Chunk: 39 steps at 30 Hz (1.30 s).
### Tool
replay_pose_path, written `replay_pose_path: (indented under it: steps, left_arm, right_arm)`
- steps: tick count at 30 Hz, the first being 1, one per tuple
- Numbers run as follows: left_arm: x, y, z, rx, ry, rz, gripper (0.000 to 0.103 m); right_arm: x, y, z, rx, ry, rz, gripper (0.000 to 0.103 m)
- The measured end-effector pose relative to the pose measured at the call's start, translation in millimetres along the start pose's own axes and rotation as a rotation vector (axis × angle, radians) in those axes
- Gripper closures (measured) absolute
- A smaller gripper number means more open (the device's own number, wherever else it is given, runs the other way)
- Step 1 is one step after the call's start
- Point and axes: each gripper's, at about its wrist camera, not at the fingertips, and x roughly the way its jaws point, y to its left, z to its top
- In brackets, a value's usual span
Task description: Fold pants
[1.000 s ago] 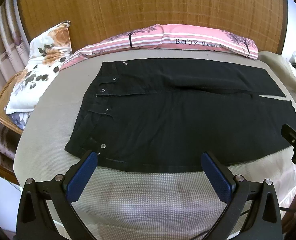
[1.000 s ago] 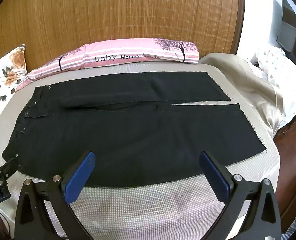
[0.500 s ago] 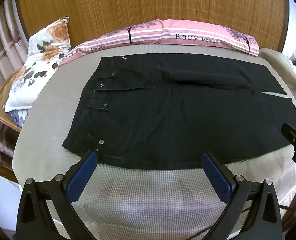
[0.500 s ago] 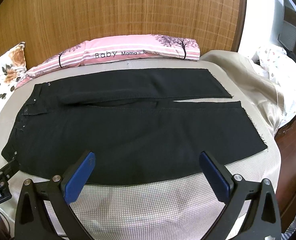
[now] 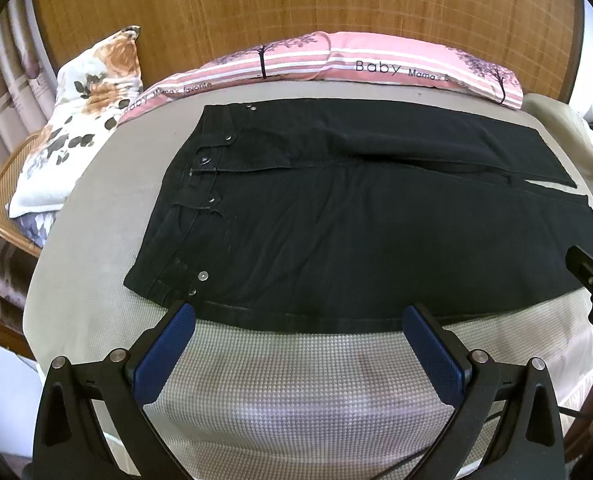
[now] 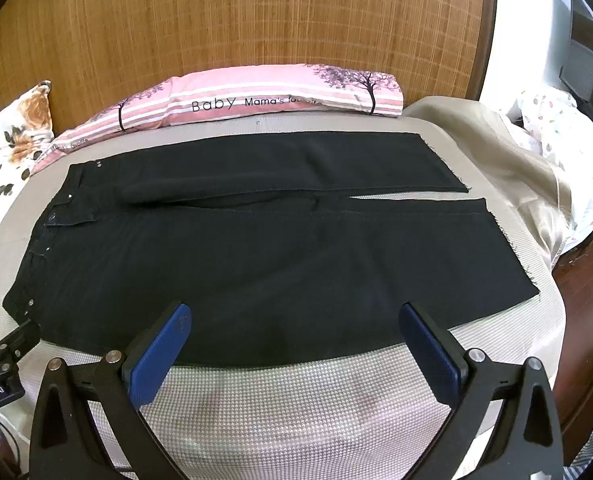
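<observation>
Black pants (image 5: 356, 220) lie flat on the bed, waistband to the left, two legs running right; they also show in the right wrist view (image 6: 276, 248). My left gripper (image 5: 298, 312) is open and empty, its blue pads (image 5: 164, 350) at the pants' near edge by the waist. My right gripper (image 6: 294, 312) is open and empty, its pads (image 6: 428, 348) over the near leg's edge. The right gripper's body (image 5: 592, 280) shows at the left wrist view's right edge. The left gripper's body (image 6: 0, 360) shows at the right wrist view's left edge.
A pink striped pillow (image 5: 336, 64) lies along the wooden headboard (image 6: 236, 20). A floral pillow (image 5: 80, 128) leans at the left on a wicker chair (image 5: 4, 208). A beige blanket (image 6: 508, 160) is bunched at the bed's right. The grey checked mattress cover (image 5: 296, 380) shows below the pants.
Both grippers have moved forward toward the pants' near edge; the pants sit closer in view. Both stay open.
</observation>
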Motion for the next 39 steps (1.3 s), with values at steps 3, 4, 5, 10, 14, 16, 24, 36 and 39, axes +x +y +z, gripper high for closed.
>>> replay_pose_path:
  steps: [3, 4, 5, 10, 14, 16, 24, 36, 39]
  left_arm:
    - [0.3, -0.1, -0.4, -0.001, 0.000, 0.001, 0.000]
    - [0.4, 0.2, -0.7, -0.002, 0.000, 0.000, 0.000]
    - [0.4, 0.1, -0.6, -0.001, 0.000, 0.002, 0.000]
    - [1.5, 2.4, -3.1, -0.007, 0.002, 0.002, 0.000]
    - [2.6, 3.1, -3.7, -0.009, 0.010, -0.001, 0.000]
    - [2.5, 3.0, -2.9, -0.009, 0.012, -0.006, 0.000]
    - [2.8, 3.3, -3.3, -0.010, 0.015, -0.018, 0.000]
    - [4.4, 0.8, -3.5, -0.004, 0.016, -0.022, 0.000]
    - [4.3, 1.1, -3.6, -0.005, 0.015, -0.025, 0.000]
  right_arm:
    - [0.1, 0.1, -0.2, -0.002, -0.002, -0.001, 0.000]
    - [0.3, -0.1, 0.3, -0.001, 0.000, 0.000, 0.000]
    - [0.0, 0.2, 0.5, 0.000, 0.001, -0.001, 0.000]
    - [0.0, 0.3, 0.8, -0.001, -0.001, 0.000, 0.000]
    - [0.1, 0.8, 0.5, 0.000, 0.003, -0.001, 0.000]
    - [0.2, 1.0, 0.3, 0.000, 0.002, 0.002, 0.000]
    - [0.4, 1.0, 0.5, 0.001, 0.003, 0.000, 0.000]
    - [0.8, 1.4, 0.2, -0.002, 0.003, 0.002, 0.000]
    - [0.6, 1.2, 1.1, -0.001, 0.004, 0.003, 0.000]
